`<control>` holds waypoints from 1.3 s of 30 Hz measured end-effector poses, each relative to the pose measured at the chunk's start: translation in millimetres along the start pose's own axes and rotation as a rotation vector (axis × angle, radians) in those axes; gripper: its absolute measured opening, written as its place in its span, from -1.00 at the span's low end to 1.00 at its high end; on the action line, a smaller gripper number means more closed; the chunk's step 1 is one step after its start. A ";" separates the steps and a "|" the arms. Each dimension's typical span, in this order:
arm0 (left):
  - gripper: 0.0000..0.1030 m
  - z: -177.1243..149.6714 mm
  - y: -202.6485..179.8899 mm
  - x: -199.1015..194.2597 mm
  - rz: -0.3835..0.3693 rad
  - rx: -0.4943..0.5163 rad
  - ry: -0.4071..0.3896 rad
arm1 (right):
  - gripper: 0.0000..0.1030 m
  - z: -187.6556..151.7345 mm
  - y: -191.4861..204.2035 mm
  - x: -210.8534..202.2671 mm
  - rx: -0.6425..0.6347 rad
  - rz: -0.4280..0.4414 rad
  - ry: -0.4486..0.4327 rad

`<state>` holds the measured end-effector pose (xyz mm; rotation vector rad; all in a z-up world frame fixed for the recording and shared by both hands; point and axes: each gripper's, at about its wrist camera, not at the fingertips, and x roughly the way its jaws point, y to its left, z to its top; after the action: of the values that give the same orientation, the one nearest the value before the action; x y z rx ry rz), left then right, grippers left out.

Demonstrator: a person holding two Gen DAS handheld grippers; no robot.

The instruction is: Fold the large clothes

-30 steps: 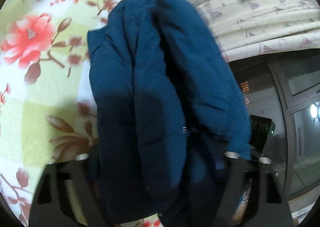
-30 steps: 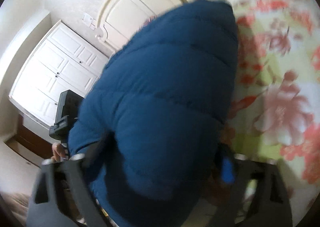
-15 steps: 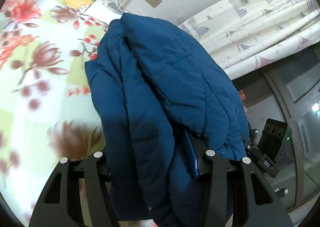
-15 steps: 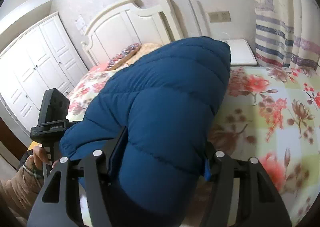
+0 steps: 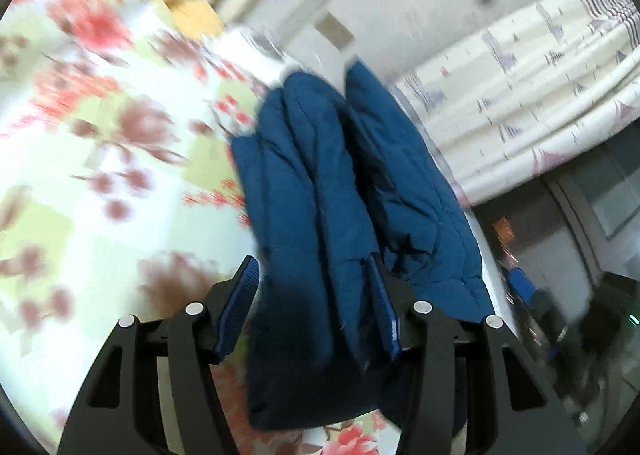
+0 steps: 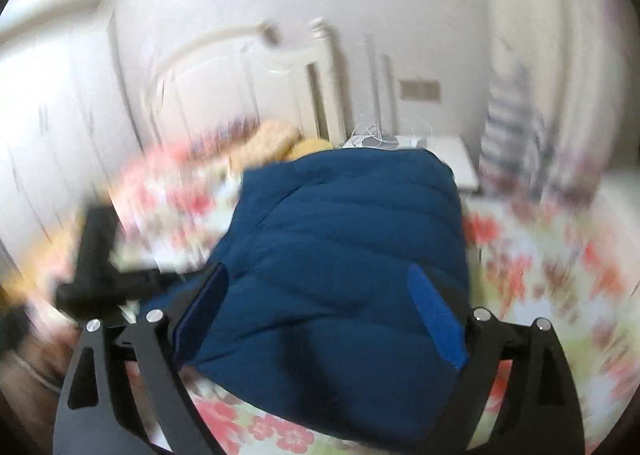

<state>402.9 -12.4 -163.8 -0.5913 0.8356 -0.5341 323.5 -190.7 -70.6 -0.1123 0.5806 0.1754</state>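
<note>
Both views are smeared with motion blur, but the blue puffer jacket (image 5: 340, 183) reads clearly: deep teal-blue, quilted, bunched into thick vertical folds that run from about 12 o'clock down to 6 in the left wrist view. The left hand-held gripper (image 5: 314, 275) has its jaws well apart, with a thick fold of the jacket running between the blue pads (image 5: 244, 295); whether they press on it I cannot tell. More padded fabric spills past the right-hand finger toward 4 o'clock.

In the right wrist view the jacket (image 6: 344, 255) shows as a broad rounded bundle with horizontal quilt lines, filling the centre. The right hand-held gripper (image 6: 320, 295) straddles it, jaws spread wide, pads (image 6: 436, 319) on either flank of the bundle; the grip itself I cannot tell.

The jacket lies over the bed (image 5: 100, 175), whose floral cover in red, brown and pale green spreads from 7 to 11 o'clock. A patterned curtain (image 5: 540, 95) hangs at 2 o'clock.
</note>
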 end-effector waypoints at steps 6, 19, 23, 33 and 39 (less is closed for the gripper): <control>0.81 -12.3 -32.4 -95.1 0.219 0.161 -0.301 | 0.72 -45.0 87.3 49.1 -0.290 -0.200 0.065; 0.91 -38.3 -169.2 -174.7 0.385 0.565 -0.460 | 0.78 -19.6 64.7 -71.9 -0.208 -0.031 -0.075; 0.91 -48.3 -222.3 -191.7 0.451 0.664 -0.551 | 0.96 3.6 22.2 -161.2 -0.083 -0.077 -0.246; 0.91 -94.4 -234.8 -148.9 0.468 0.607 -0.403 | 0.95 -46.4 -13.8 -223.7 0.108 -0.139 -0.257; 0.91 -121.9 -204.3 -116.4 0.515 0.588 -0.306 | 0.95 -68.9 -14.1 -201.4 0.162 -0.126 -0.153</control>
<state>198.4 -116.6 -31.5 0.0915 0.4733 -0.1863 123.9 -241.9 -15.4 0.0214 0.4313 0.0142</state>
